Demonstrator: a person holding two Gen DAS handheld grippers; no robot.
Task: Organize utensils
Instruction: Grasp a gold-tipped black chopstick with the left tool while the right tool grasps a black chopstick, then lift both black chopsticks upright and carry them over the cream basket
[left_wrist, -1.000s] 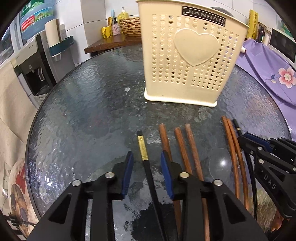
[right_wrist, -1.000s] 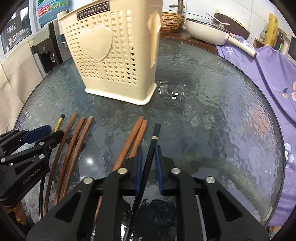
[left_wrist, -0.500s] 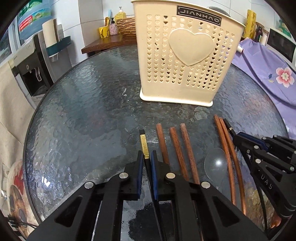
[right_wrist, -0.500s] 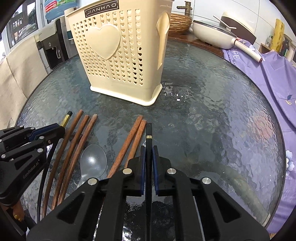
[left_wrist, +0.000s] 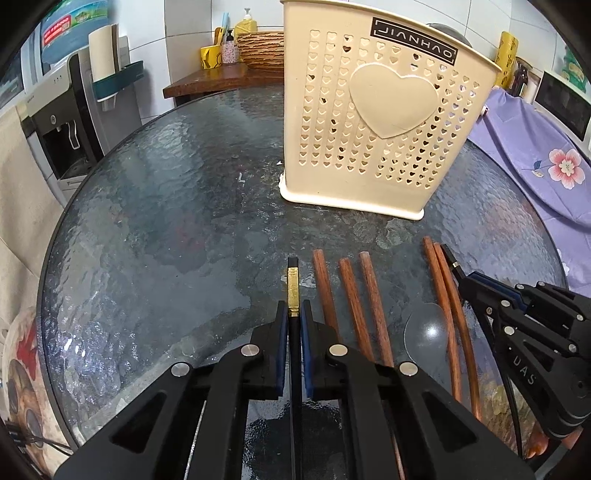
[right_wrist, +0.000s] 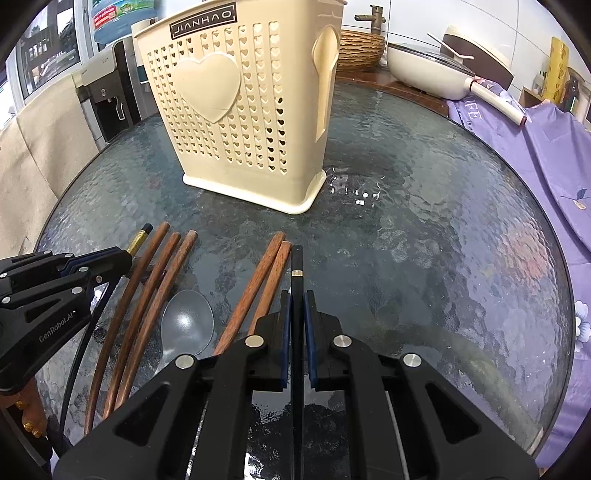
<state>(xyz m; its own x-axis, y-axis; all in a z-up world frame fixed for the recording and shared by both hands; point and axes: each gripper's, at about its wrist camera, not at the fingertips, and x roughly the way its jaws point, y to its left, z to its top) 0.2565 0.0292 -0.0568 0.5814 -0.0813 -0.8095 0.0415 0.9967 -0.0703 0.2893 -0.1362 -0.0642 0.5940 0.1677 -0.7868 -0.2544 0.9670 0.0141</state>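
Left tool (left_wrist: 294, 316) pinched black chopstick with long gold band (left_wrist: 293, 291), jaws freshly closed on it; right tool (right_wrist: 296, 306) pinched black chopstick with thin gold ring (right_wrist: 296, 266). Both sticks low over round dark glass counter (right_wrist: 443, 229). Between tools lay five brown wooden chopsticks (left_wrist: 347, 291) and clear plastic spoon (right_wrist: 187, 322), untouched. Beyond stood cream perforated plastic utensil holder with heart emblem (left_wrist: 384, 122), nothing visibly inside. Judged: sorting barely begun, first pair gripped, all else left

Black left gripper (left_wrist: 294, 314); blue pads (left_wrist: 282, 334); silver screws (left_wrist: 249, 349).
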